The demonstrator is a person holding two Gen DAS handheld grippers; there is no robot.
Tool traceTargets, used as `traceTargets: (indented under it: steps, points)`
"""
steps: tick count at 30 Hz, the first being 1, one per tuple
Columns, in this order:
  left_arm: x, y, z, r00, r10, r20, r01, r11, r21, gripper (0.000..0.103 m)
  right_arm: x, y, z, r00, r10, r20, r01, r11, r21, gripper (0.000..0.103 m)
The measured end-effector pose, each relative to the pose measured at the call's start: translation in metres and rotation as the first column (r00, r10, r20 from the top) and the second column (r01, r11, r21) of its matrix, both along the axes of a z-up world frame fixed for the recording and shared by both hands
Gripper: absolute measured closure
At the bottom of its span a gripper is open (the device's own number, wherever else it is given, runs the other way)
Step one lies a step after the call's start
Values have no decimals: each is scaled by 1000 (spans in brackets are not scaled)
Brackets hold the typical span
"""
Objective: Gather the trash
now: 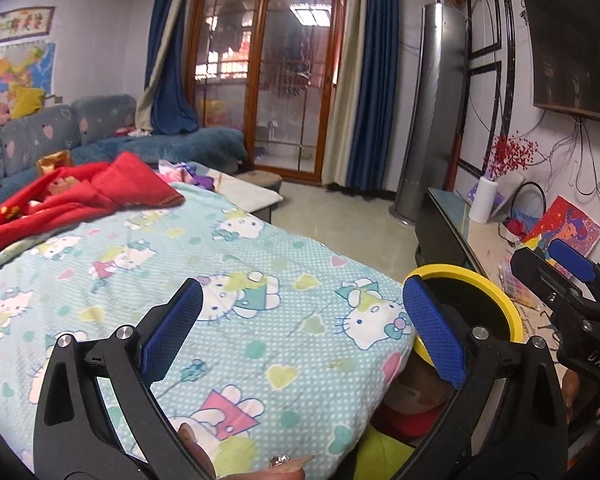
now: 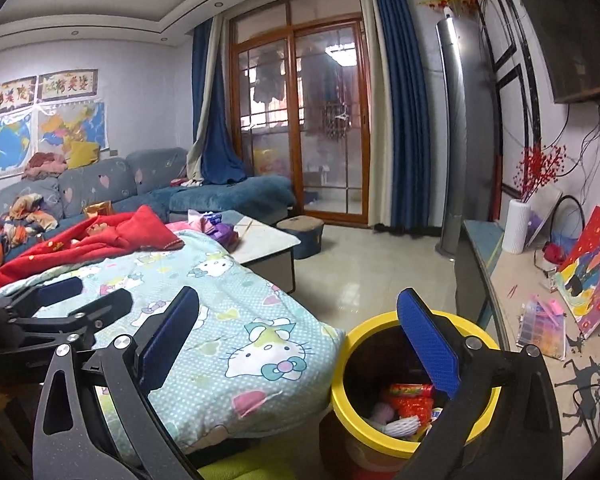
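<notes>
A yellow-rimmed trash bin [image 2: 352,344] stands on the floor beside a Hello Kitty quilt [image 2: 204,320]. It holds red wrappers [image 2: 414,400] and a white foam net [image 2: 404,426]. My right gripper [image 2: 296,344] is open and empty, its right pad over the bin's mouth. My left gripper [image 1: 302,328] is open and empty above the quilt [image 1: 180,280], with the bin's rim [image 1: 496,292] just behind its right pad. The right gripper [image 1: 568,276] shows at the right edge of the left wrist view. The left gripper [image 2: 84,300] shows at the left of the right wrist view.
A red blanket [image 2: 100,240] lies on the quilt's far end. A coffee table [image 2: 268,244] with small items, a stool [image 2: 304,232] and a blue sofa [image 2: 140,184] stand behind. A TV cabinet [image 2: 512,300] with a vase, painting and bead box runs along the right wall.
</notes>
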State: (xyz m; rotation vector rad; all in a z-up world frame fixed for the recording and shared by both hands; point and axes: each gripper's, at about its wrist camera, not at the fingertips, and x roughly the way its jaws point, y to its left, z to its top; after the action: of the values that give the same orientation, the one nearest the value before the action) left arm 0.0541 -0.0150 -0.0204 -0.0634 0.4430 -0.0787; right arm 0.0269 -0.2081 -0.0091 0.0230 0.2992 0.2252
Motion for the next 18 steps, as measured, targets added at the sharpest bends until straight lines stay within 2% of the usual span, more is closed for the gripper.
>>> traceTargets:
  steps: [13,18]
  points:
    - [-9,9,-1,1000,15,20,-14,1000,-20,11,-7,5,1,994,-37,98,39,999,-20,6]
    - [-11,10,0,1000,20,20,-19,1000,-22,11,-6,5,0,994,-44,103,46,999,-20,6]
